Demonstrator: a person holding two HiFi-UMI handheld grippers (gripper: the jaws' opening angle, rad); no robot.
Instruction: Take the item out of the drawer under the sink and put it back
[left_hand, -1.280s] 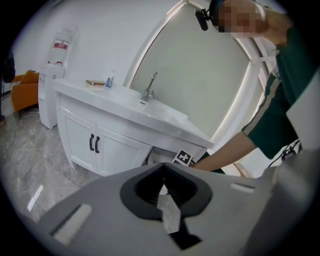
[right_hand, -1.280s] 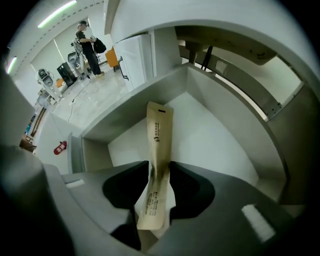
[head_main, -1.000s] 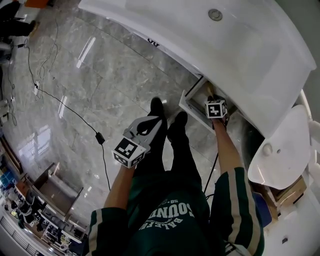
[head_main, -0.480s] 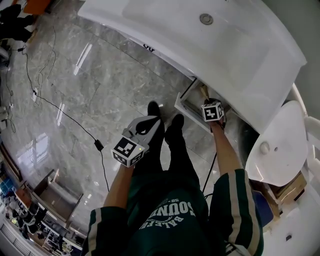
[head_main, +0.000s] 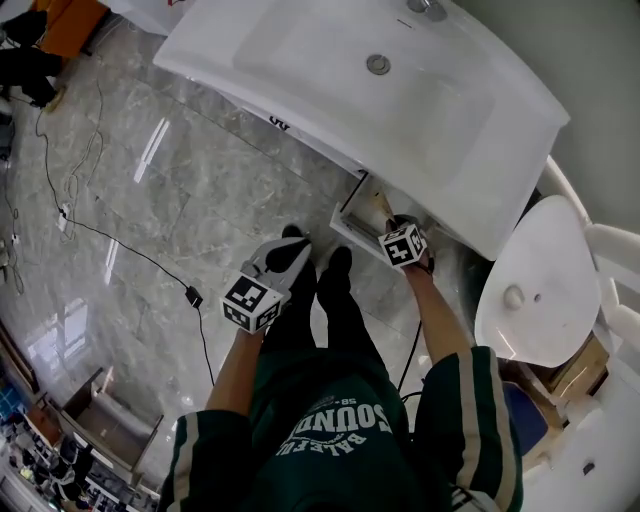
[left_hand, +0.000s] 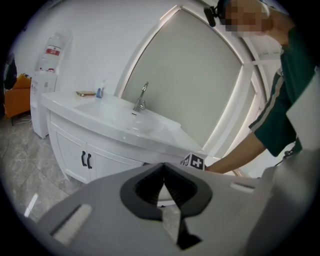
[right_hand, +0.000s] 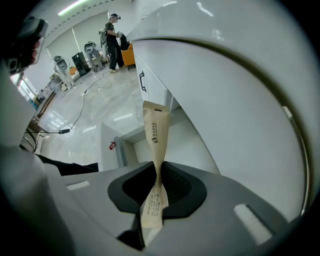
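My right gripper (right_hand: 157, 184) points steeply down over the open white drawer (right_hand: 114, 146) under the sink. It is shut on a narrow tan paper packet (right_hand: 153, 131), which stands up between the pads above the drawer; the jaws have just been closing on it. In the head view the right gripper (head_main: 392, 226) hangs over the drawer (head_main: 346, 224) at the vanity's right end. My left gripper (head_main: 288, 253) hovers over the floor to the left of the drawer. Seen from its own camera, the left gripper (left_hand: 163, 176) is shut with nothing in it.
The white vanity top with its basin (head_main: 330, 70) overhangs the drawer, and its faucet (left_hand: 141, 97) and cabinet doors (left_hand: 87, 160) show in the left gripper view. A white toilet (head_main: 540, 280) stands at the right. A black cable (head_main: 150, 262) crosses the marble floor.
Both grippers have risen. The right one has come up from the drawer with the packet in its jaws. The head view now takes in more of the vanity.
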